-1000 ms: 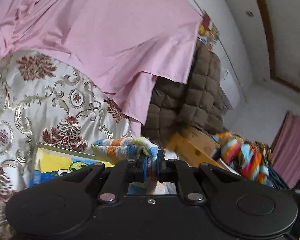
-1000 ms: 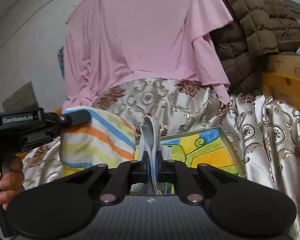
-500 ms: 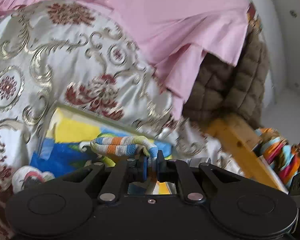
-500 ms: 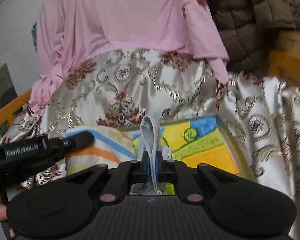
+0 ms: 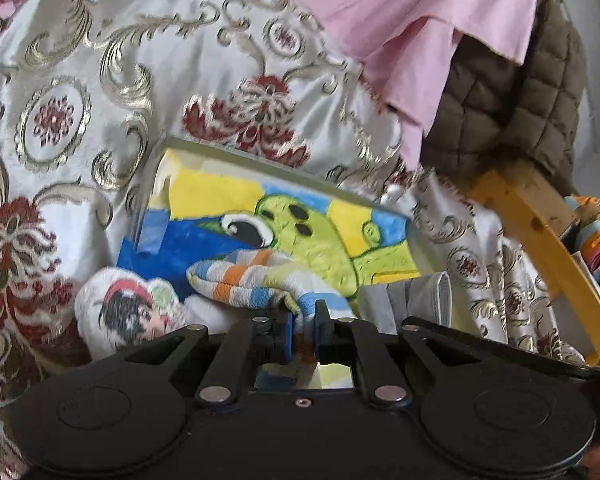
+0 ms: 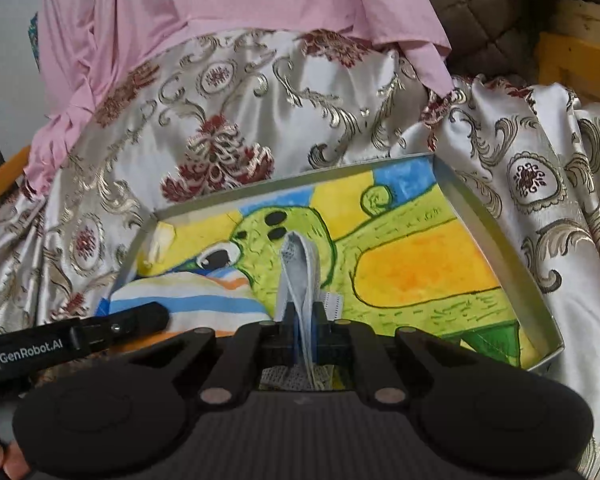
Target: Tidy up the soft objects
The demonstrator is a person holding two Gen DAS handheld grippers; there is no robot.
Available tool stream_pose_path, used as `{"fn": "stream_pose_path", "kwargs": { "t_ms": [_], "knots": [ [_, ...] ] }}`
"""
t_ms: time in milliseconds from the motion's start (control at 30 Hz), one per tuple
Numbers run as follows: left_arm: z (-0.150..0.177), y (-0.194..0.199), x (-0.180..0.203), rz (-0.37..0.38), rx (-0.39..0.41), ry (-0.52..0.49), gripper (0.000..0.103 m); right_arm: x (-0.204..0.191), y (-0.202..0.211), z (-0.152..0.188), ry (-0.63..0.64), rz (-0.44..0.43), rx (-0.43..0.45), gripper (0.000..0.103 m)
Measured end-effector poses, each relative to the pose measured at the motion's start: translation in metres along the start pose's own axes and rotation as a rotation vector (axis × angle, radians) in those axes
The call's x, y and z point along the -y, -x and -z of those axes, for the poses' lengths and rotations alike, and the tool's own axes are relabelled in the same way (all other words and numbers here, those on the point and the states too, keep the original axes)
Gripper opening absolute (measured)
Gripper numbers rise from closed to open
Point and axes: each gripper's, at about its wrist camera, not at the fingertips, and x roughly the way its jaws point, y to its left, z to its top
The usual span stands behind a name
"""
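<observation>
Tray count is one: a shallow grey metal tray [image 6: 496, 240] lined with a painted picture in yellow, green and blue, resting on the satin bedspread [image 5: 100, 92] patterned with gold scrolls and red flowers. Soft things number three: a folded terry towel striped in blue, orange, yellow and white [image 5: 240, 280], a pale grey cloth strip with white edging [image 6: 300, 268], and a small white cloth printed with a cartoon face [image 5: 128, 312].

Both views now look further down onto the tray than a second ago, and the pink sheet [image 6: 204, 4] and brown quilted jacket [image 5: 512, 92] have slid toward the top edges. The cartoon cloth, unseen a second ago, has come into sight at the tray's near left corner.

The left gripper [image 5: 302, 328] has its jaws pinched narrow on a fold of the striped towel, which spreads over the tray's near left part. The right gripper [image 6: 303, 328] has its jaws clamped narrow on the grey strip, whose loop stands upright above them, over the tray's middle near edge.
</observation>
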Motion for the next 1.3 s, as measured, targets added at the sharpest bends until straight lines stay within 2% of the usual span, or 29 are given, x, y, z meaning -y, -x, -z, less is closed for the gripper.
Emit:
{"fn": "stream_pose_path", "kwargs": {
  "t_ms": [167,300,467,533,567,633,700,800,900,1000,1067,1133,1300],
  "knots": [
    [0.003,0.001,0.003,-0.035,-0.033,-0.03,0.012,0.001,-0.005,0.003,0.008,0.027,-0.021,0.009],
    [0.004,0.003,0.009,-0.054,-0.044,-0.068,0.016,-0.002,-0.006,0.006,0.011,0.033,-0.034,0.017],
    [0.007,0.007,0.013,-0.071,-0.054,-0.086,0.02,-0.007,-0.003,0.007,0.034,0.036,-0.051,0.02],
    [0.007,0.01,0.012,-0.071,-0.065,-0.072,0.024,-0.006,0.0,0.007,0.028,0.031,-0.051,0.026],
    [0.007,0.012,0.011,-0.074,-0.066,-0.064,0.029,-0.006,0.001,0.007,0.024,0.028,-0.051,0.029],
    [0.008,0.018,0.01,-0.077,-0.061,-0.049,0.036,-0.004,0.006,0.008,0.013,0.02,-0.048,0.045],
    [0.008,0.025,0.01,-0.082,-0.056,-0.041,0.045,-0.003,0.013,0.011,0.006,0.009,-0.04,0.053],
    [0.007,0.04,0.015,-0.099,-0.045,-0.038,0.052,0.0,0.024,0.012,-0.004,0.004,-0.024,0.058],
    [0.006,0.061,0.022,-0.109,-0.016,-0.026,0.062,0.003,0.04,0.012,-0.022,0.009,0.001,0.064],
    [0.002,0.086,0.034,-0.119,0.022,-0.022,0.067,0.004,0.062,0.011,-0.031,0.005,0.023,0.072],
    [0.004,0.108,0.044,-0.149,0.087,-0.024,0.073,0.004,0.08,0.011,-0.028,-0.003,0.042,0.075],
    [0.008,0.13,0.055,-0.175,0.148,-0.028,0.074,0.003,0.101,0.011,-0.024,-0.008,0.065,0.081],
    [0.024,0.179,0.081,-0.206,0.227,-0.075,0.074,-0.004,0.157,0.01,-0.008,-0.03,0.135,0.09]
  ]
}}
